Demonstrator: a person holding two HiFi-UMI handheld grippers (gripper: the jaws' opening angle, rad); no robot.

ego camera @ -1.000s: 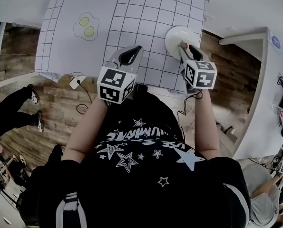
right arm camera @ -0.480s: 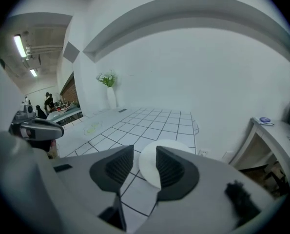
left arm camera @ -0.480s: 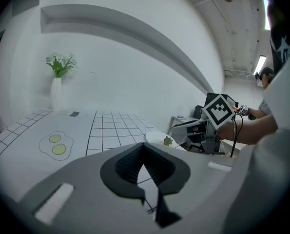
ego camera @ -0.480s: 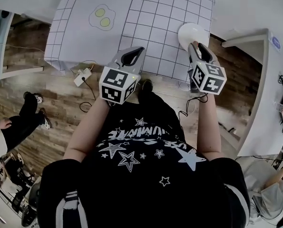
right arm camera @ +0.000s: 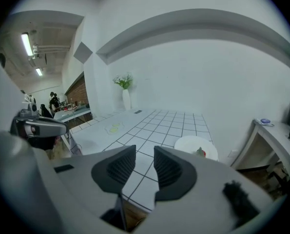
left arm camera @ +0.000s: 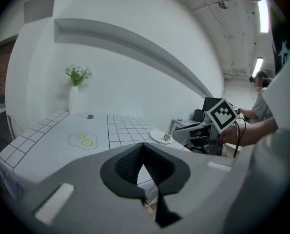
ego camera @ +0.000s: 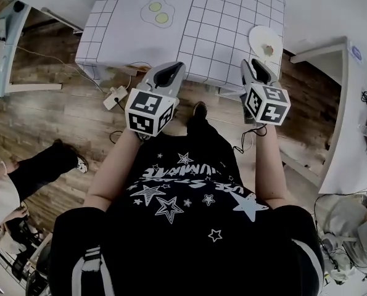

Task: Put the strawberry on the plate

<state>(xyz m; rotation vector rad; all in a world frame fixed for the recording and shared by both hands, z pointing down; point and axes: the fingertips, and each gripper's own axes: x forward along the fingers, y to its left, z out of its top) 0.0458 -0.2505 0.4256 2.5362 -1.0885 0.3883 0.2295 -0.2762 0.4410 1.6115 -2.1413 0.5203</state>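
Head view: left gripper [ego camera: 169, 71] and right gripper [ego camera: 256, 69] are held over the floor, just off the near edge of the table [ego camera: 232, 17]. The strawberry [ego camera: 268, 50] is seen lying on the plate [ego camera: 260, 37] at the table's near right corner.

Left gripper view: jaws are pressed together at the tips, nothing pinched.

Right gripper view: jaws are spread, have just been closing, nothing is caught between them. Strawberry is seen on the plate beyond.
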